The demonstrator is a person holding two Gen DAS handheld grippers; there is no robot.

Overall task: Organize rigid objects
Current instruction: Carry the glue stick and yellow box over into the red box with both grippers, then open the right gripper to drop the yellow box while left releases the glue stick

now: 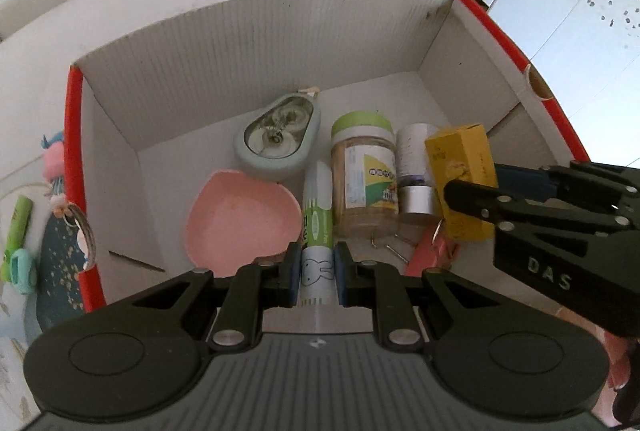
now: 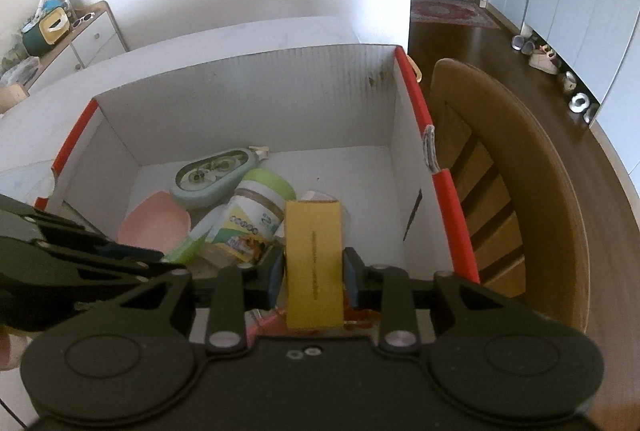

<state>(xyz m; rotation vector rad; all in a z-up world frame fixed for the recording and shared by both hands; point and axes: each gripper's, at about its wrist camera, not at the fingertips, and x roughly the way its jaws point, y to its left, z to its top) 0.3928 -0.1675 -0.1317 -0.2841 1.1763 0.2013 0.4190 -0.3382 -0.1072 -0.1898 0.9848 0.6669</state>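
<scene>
Over the white cardboard box (image 1: 248, 43), a green-and-white glue stick (image 1: 317, 231) is clamped between the pads of the left gripper (image 1: 317, 273) at 6 o'clock, while a yellow carton (image 2: 313, 259) is pinched by the right gripper (image 2: 313, 277), entering at 3 o'clock beside the lidded jar (image 1: 366, 175).

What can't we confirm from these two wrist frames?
- Glue stick: lower end hidden behind left tool body, left wrist view.
- Yellow box: underside and what lies beneath hidden by right tool, right wrist view.
- Jar label: too small and blurred, both views.
- Items left of cardboard box: cut off by the frame edge.
</scene>
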